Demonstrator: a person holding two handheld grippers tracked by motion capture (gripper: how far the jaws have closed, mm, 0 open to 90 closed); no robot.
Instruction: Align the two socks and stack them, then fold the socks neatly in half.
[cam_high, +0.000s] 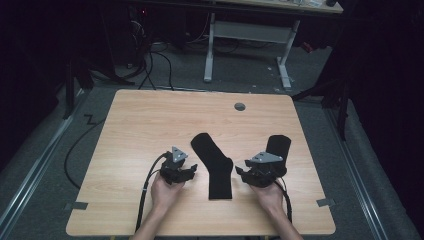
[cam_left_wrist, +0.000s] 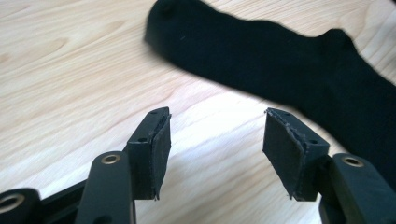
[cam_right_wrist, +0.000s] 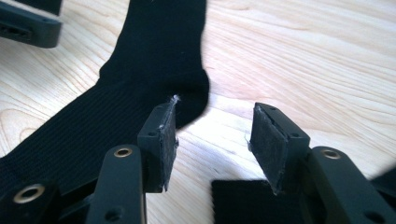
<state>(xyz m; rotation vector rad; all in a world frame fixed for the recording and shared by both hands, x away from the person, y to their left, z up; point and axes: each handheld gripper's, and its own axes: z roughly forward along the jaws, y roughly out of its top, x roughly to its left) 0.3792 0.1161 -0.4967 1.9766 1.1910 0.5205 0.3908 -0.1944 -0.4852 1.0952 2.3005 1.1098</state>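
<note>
A long black sock (cam_high: 214, 165) lies flat on the wooden table (cam_high: 145, 120), bent at the heel, between my two grippers. Just left of it my left gripper (cam_high: 193, 171) points at its leg part; the sock (cam_left_wrist: 280, 60) lies beyond the open jaws (cam_left_wrist: 215, 140), which hold nothing. My right gripper (cam_high: 238, 172) faces the sock from the right, open and empty (cam_right_wrist: 212, 135), the sock's heel (cam_right_wrist: 154, 79) just ahead of its left pad. A second black sock (cam_high: 278, 146) lies at the right, partly under the right gripper, and its edge (cam_right_wrist: 238, 200) appears below the jaws.
A round grey cable hole (cam_high: 240, 106) sits near the table's far edge. Grey tape marks (cam_high: 76, 205) (cam_high: 325, 202) flank the near corners. Cables trail from both grippers toward the person. A white-legged desk (cam_high: 250, 35) stands beyond the table on the carpet.
</note>
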